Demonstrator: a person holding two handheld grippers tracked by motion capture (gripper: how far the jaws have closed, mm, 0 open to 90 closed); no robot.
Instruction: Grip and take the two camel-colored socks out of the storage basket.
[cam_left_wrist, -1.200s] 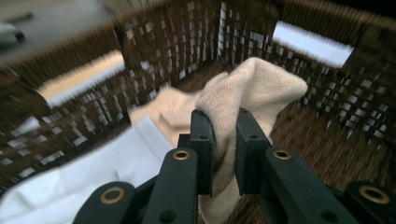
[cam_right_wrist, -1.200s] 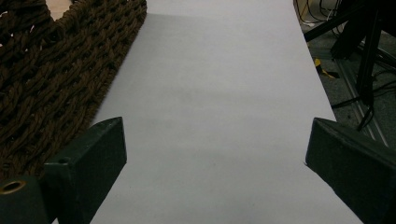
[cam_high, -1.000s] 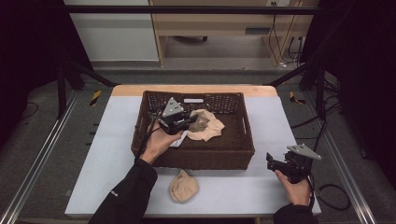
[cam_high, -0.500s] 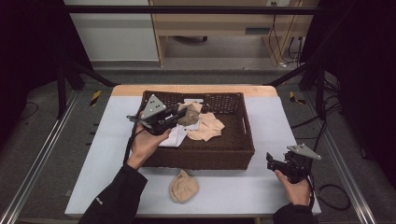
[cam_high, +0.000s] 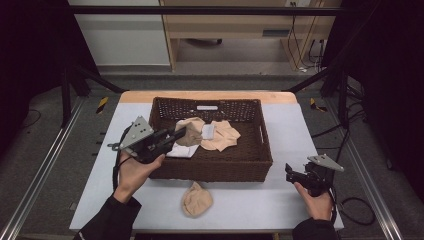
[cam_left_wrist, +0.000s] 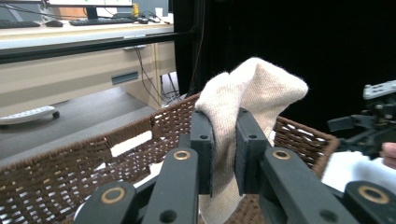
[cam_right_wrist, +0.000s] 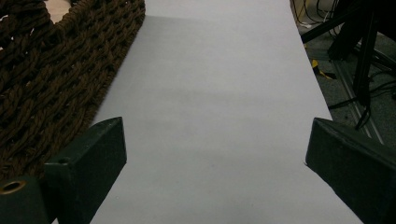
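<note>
A beige sock (cam_left_wrist: 252, 93) hangs pinched between the jaws of my left gripper (cam_left_wrist: 224, 126), which is shut on it. In the high view the left gripper (cam_high: 179, 135) hovers over the left side of the brown wicker basket (cam_high: 215, 169), with the held sock (cam_high: 191, 134) lifted above the basket's floor. More beige socks (cam_high: 224, 136) and a white cloth (cam_high: 181, 151) lie inside the basket. My right gripper (cam_high: 291, 173) rests low over the table to the right of the basket. Its jaws stand wide open (cam_right_wrist: 215, 154) with nothing between them.
Another beige sock (cam_high: 196, 199) lies on the white table (cam_high: 280, 205) in front of the basket. The basket's woven wall (cam_right_wrist: 51, 88) runs along the left of the right gripper view. The table's edges drop off to metal rails and cables on both sides.
My left gripper has risen and drawn back to the left from the basket's middle, carrying the beige sock with it. The right gripper has stayed put.
</note>
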